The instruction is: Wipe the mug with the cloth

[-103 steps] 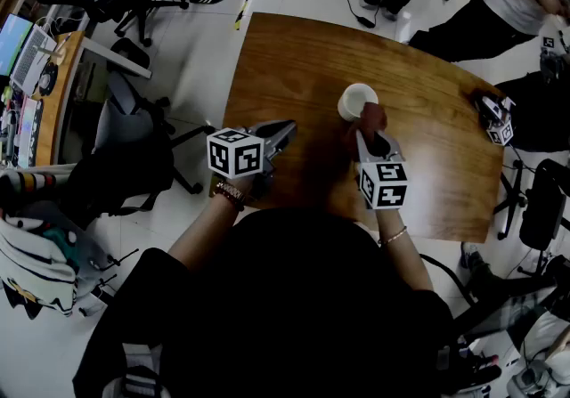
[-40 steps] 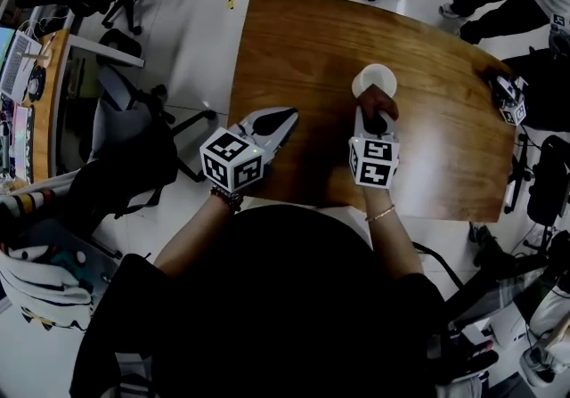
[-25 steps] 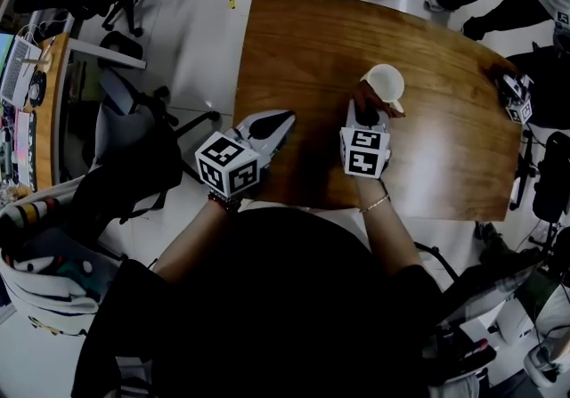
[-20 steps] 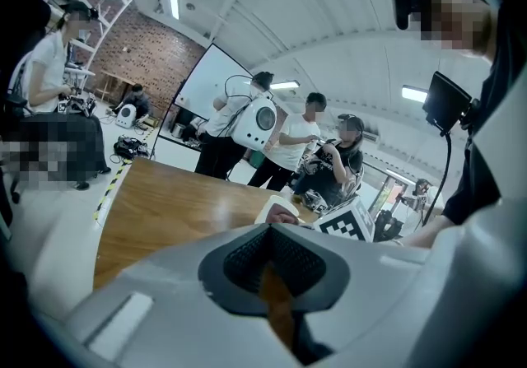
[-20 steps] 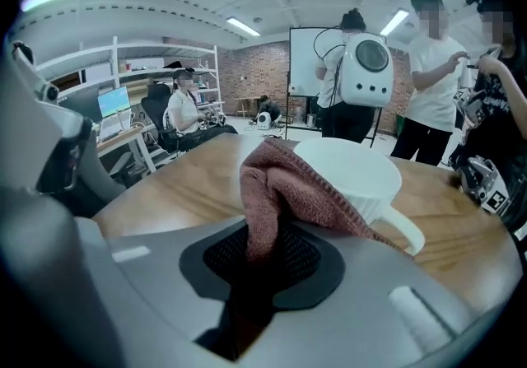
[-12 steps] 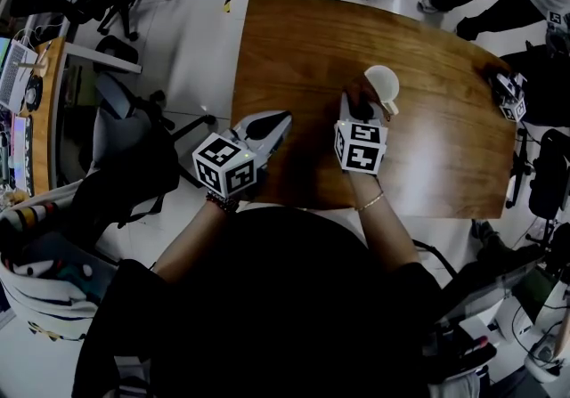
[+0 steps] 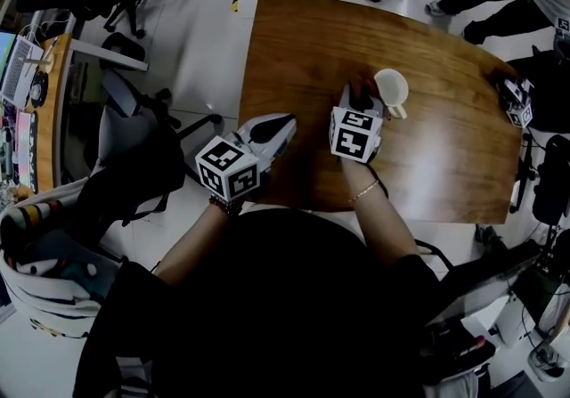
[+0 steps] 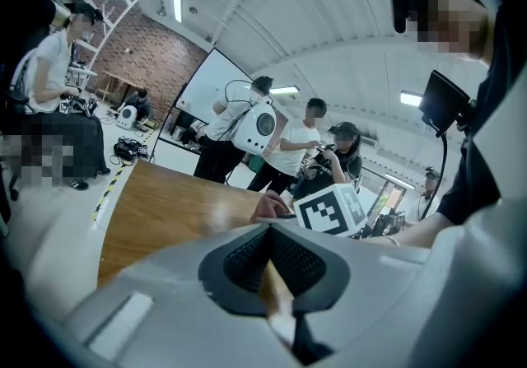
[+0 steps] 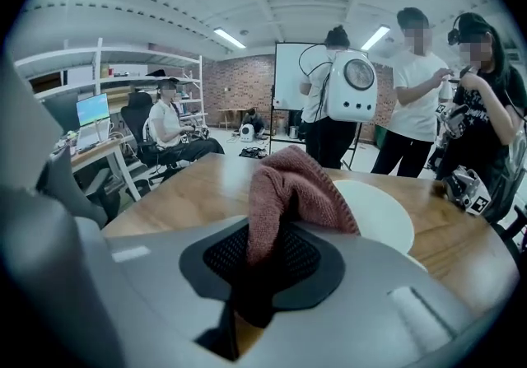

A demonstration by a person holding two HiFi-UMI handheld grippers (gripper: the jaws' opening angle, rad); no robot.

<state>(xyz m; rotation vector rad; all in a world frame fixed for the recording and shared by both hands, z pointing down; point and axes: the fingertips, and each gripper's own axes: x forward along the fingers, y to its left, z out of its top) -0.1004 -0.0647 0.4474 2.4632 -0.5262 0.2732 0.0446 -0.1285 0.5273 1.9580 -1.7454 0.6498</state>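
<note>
Pinching the knitted cloth, my right gripper points at the white mug, which stands just right of my jaws on the wooden table. My left gripper, jaws pressed together on nothing, lies well apart to the near left; the right is nearer.

Here's the wooden table, seen from above. The right gripper reaches out over the middle of it, with a dark reddish cloth bunched at its tip. Just right of that cloth is the white mug, mouth open to the camera and handle pointing toward the near edge; cloth and mug look to be touching. The left gripper hangs over the table's near-left edge, well apart from the mug. A dark chair stands on the pale floor to the left.
</note>
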